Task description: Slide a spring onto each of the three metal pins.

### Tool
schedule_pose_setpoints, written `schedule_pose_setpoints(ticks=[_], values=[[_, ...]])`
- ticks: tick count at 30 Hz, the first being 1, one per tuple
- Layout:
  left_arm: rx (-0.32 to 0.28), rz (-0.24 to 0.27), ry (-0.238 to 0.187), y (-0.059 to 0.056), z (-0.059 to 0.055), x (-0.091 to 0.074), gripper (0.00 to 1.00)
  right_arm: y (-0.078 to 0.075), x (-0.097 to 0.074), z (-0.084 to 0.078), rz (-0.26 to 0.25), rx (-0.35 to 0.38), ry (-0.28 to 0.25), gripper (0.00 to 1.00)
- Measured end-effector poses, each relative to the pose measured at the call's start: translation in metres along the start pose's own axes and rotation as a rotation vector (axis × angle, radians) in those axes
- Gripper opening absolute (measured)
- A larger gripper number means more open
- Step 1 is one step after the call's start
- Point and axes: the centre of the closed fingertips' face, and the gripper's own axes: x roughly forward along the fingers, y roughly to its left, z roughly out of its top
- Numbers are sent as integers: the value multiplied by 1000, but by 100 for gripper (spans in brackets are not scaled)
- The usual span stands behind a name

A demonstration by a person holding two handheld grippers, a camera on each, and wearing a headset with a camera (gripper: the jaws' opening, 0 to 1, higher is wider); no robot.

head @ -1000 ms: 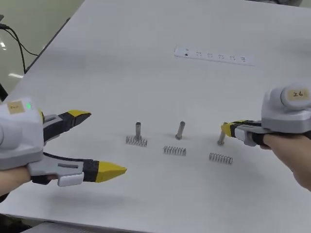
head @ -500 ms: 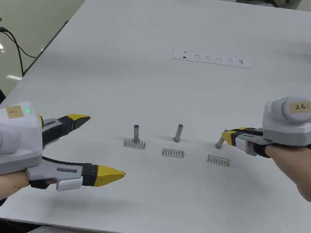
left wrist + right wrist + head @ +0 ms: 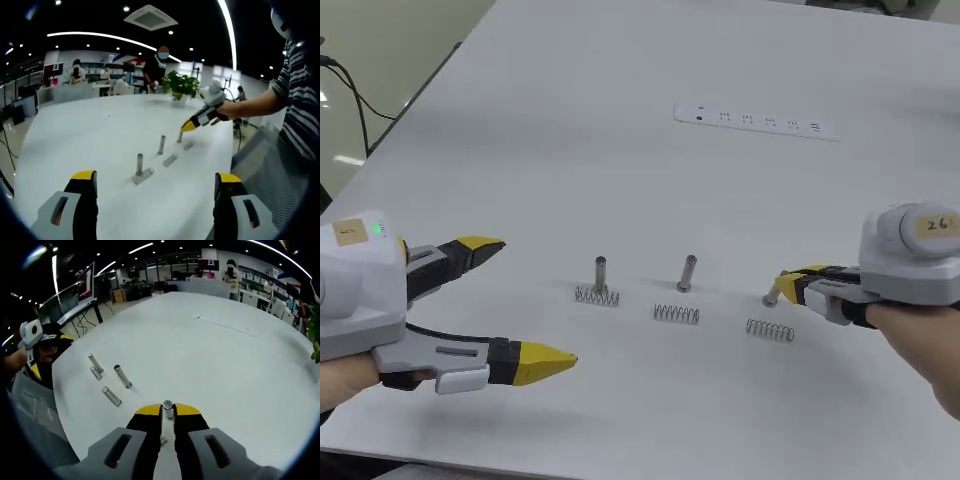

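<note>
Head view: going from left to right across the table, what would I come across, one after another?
left gripper → left pin → middle pin → right pin, pinched in the right gripper. The springs overlap the pins sideways, so they are left out.

On the tabletop (image 3: 620, 170), a left pin (image 3: 600, 271) and a right pin (image 3: 772, 296) flank the middle pin (image 3: 688, 272). A spring (image 3: 677, 314) lies before each; a power strip (image 3: 756, 123) lies well behind the middle pin.
</note>
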Motion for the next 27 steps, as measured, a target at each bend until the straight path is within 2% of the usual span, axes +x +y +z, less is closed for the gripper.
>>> schedule_pose_setpoints(ticks=[7, 27], values=[[-1, 0, -1, 0, 0, 0, 95, 0, 1, 0, -5, -12, -7, 18], [-2, 2, 1, 1, -1, -2, 95, 0, 3, 0, -2, -10, -6, 27]])
